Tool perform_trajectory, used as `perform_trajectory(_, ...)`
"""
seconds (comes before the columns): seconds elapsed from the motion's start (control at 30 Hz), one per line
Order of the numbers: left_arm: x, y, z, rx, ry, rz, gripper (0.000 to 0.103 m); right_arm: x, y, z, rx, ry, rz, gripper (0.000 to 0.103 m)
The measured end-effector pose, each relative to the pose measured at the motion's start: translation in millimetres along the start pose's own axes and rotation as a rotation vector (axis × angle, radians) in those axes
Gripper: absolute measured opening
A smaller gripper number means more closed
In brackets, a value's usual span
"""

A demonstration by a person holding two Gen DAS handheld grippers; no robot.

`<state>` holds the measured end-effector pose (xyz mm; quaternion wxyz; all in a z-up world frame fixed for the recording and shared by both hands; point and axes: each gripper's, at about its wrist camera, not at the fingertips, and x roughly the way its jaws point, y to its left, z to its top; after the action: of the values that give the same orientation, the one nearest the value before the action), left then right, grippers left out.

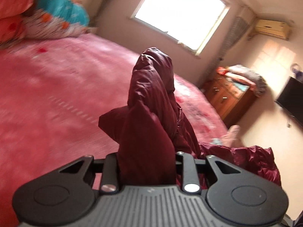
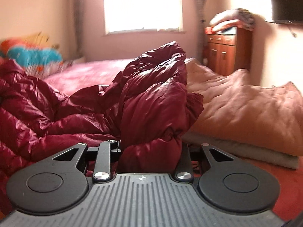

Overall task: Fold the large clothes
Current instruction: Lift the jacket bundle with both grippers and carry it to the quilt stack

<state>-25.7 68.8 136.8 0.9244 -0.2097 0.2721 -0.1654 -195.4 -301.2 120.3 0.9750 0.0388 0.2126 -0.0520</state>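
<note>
The jacket [image 2: 151,94] is pinched in bunches by both the left gripper [image 1: 146,162] and right gripper [image 2: 151,151], lifted above the near bed [image 1: 56,85], its bulk trailing left.

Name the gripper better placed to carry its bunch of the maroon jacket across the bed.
Left gripper, probably: its jacket bunch hangs lifted over open pink bed; the right gripper faces a folded blanket.
</note>
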Motion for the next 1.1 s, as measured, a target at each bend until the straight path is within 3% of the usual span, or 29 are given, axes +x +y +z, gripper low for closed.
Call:
perform_trajectory(0.3, 38.9, -111.5, 54.7, 0.105, -0.026, -0.215, 0.026, -35.6, -103.5, 54.8, 0.208, -0.171, -0.101, 0.035)
perform_trajectory(0.63, 159.3, -237.0, 88.2, 0.140, 0.043, -0.388, 0.027, -35.4, -233.3, 123.9, 0.338, -0.309, -0.241, 0.035)
perform_trajectory(0.87, 253.7, -294.1, 73.2, 0.108, 0.143, -0.425, 0.027, -0.3, -316.6, 145.0, 0.416, -0.286, -0.334, 0.036)
perform_trajectory(1.1, 330.1, -322.3, 30.8, 0.143, 0.247, -0.350, 0.028, 59.9, -359.2, 140.7, 0.444, -0.169, -0.421, 0.037)
